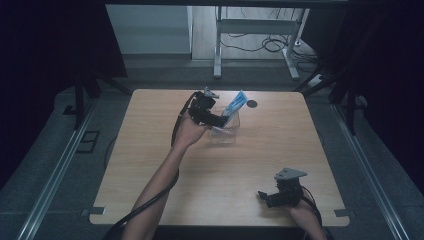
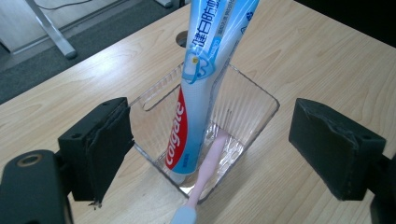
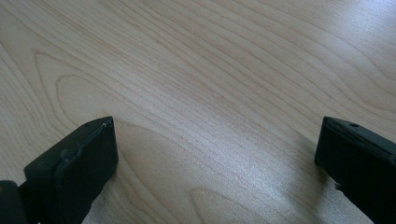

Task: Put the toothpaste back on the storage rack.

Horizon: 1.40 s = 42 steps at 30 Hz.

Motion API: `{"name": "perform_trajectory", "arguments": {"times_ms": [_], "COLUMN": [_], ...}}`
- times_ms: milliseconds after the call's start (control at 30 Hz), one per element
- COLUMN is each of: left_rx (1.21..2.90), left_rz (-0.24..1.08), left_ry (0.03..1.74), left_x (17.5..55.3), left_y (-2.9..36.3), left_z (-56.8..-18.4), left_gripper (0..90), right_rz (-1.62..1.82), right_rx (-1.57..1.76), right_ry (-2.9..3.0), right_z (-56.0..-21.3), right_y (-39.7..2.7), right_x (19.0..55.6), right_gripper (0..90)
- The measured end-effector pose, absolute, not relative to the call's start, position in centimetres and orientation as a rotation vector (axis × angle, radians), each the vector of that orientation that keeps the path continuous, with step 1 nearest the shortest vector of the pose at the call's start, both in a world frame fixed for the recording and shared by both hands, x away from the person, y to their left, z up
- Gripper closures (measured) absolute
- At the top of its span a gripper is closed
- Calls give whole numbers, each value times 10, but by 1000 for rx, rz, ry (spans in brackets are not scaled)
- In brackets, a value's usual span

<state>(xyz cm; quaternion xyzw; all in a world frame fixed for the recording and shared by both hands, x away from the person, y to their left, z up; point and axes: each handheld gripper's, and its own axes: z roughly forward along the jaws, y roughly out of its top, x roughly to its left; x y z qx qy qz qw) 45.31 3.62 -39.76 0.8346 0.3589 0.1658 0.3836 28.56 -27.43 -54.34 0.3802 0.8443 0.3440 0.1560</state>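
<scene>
Toothpaste tube [image 2: 204,79] | upright in clear box [image 2: 254,95], leaning, cap down | left claw [image 2: 212,149] spread | right claw [image 3: 217,161] spread

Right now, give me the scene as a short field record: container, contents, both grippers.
container: clear plastic box, upright on the wooden table
contents: toothpaste tube leaning up out of the box; pink toothbrush slanting over its near rim
left gripper: open, jaws either side of the box, holding nothing
right gripper: open, holding nothing, low over bare table at the near right
other: round hole in the table beyond the box
</scene>
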Motion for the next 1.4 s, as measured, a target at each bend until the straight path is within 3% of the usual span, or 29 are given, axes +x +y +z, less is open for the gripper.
{"name": "perform_trajectory", "arguments": {"times_ms": [1400], "left_rx": [2077], "left_rz": [461], "left_ry": [916], "left_x": [392], "left_y": [93], "left_z": [-423], "left_gripper": [137], "right_rz": [984], "right_rx": [1090], "right_ry": [2416], "right_z": [-543], "right_y": [-274], "right_x": [286], "right_gripper": [0]}}
